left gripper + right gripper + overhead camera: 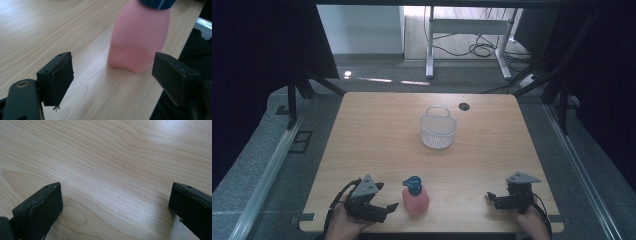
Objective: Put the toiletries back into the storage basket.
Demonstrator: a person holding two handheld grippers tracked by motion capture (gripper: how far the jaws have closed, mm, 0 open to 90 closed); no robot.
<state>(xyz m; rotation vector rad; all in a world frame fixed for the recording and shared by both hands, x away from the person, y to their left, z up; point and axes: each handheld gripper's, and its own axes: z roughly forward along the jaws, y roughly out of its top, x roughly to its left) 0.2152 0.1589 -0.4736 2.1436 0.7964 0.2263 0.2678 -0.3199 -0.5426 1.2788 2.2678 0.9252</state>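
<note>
A pink bottle (415,200) with a blue pump cap stands upright near the table's front edge. In the left gripper view the pink bottle (138,42) rises just beyond the jaws, a little right of their middle. My left gripper (387,196) is open, close to the bottle's left side and not touching it. My left gripper (112,72) has nothing between its jaws. My right gripper (490,197) sits open at the front right, pointing left over bare wood. In its own view my right gripper (116,200) holds nothing.
A clear perforated basket (438,128) with a wire handle stands upright at the middle of the wooden table (377,135). A dark cable hole (464,106) lies behind it. Beyond the table are grey floor, a white desk frame and cables.
</note>
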